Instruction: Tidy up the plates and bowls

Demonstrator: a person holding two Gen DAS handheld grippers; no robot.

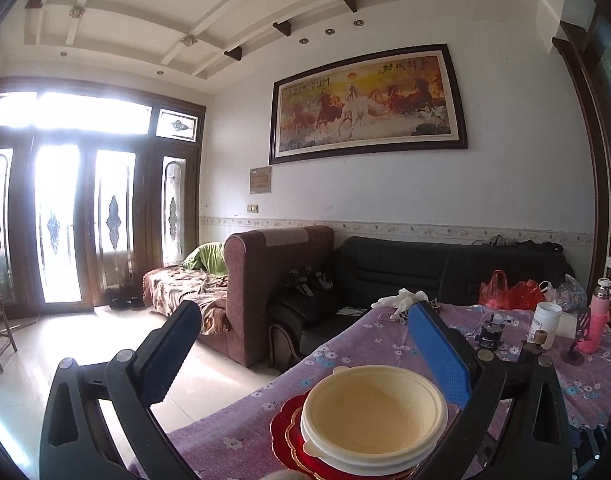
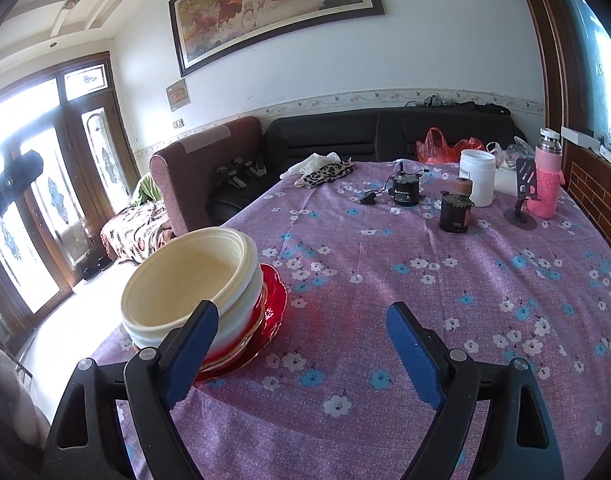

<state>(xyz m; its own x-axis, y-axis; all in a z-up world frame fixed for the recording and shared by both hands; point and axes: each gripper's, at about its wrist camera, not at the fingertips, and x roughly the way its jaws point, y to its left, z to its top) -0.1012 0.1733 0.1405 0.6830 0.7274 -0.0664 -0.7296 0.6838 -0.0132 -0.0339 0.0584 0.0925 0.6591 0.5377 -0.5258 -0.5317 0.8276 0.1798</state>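
The cream bowls (image 2: 193, 280) are being shown nested into one stack, mouth upward, and that stack is being carried by the red plates (image 2: 271, 312), which are lying flat near the tabletop (image 2: 385, 280) edge on the side facing the brown sofa (image 2: 203, 176). Judged from this, most of the gathering is already done: bowls are sitting inside bowls and plates under them, and no loose plate or bowl is being seen elsewhere on the flowered cloth. What may be left is squaring the pile, since the top bowl is sitting slightly tilted and shifted off the ones below. Being round, the bowls have no long axis across the tabletop; the stack's axis is standing roughly upright, with the openings facing up. The right gripper (image 2: 301, 344) is being held just beside the stack with its fingers (image 2: 413, 352) spread wide and nothing between them, the left finger passing in front of the lower bowls; contact cannot be told. The left gripper (image 1: 305, 352) is likewise being held wide open and empty, above the stack. The white jar (image 2: 477, 178), pink bottle (image 2: 545, 188) and small dark motors (image 2: 455, 214) at the far end are being left alone.
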